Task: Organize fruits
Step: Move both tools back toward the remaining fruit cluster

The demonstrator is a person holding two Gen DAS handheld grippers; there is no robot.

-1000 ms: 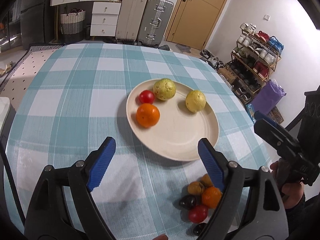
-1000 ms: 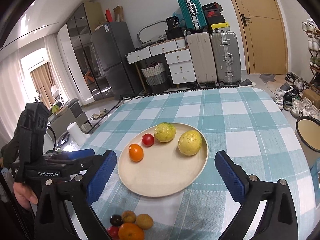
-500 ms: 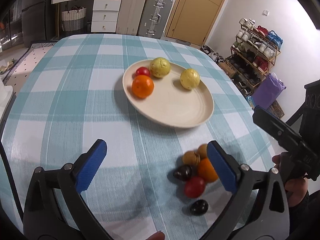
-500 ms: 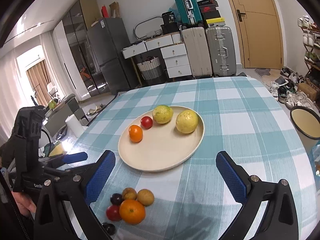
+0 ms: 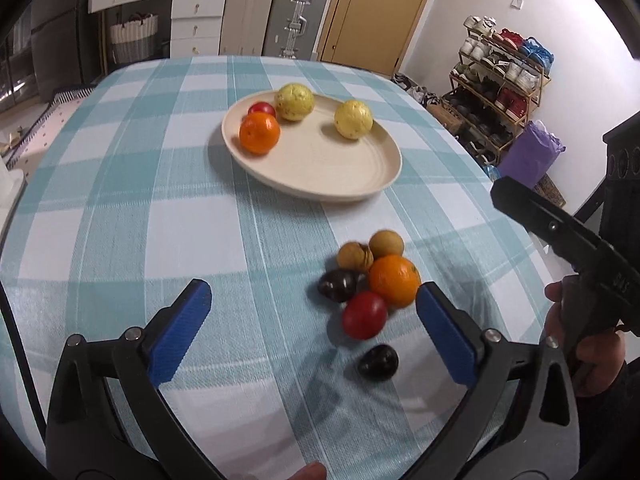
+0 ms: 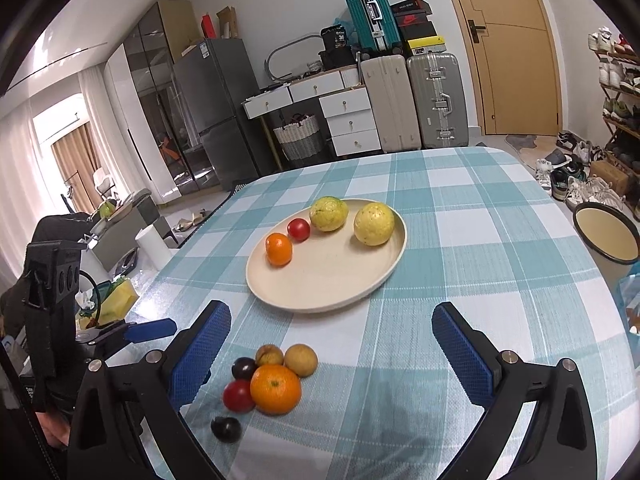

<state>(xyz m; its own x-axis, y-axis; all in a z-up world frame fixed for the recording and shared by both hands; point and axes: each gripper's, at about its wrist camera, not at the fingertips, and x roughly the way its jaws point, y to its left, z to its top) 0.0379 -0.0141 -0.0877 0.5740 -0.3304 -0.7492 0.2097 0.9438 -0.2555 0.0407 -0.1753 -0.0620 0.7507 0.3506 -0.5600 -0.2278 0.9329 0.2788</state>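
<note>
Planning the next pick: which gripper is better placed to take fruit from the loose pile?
Left. The left gripper is open, its right pad beside the pile's orange. The right gripper, also open, views the pile off toward its left finger.

The left gripper (image 5: 312, 334) is tilted down and its blue pads (image 5: 180, 334) stand wide apart; the jaws have just been opening, with nothing between them. The right gripper (image 6: 332, 354) is wide open too, also empty, held by a hand (image 5: 584, 344).
</note>
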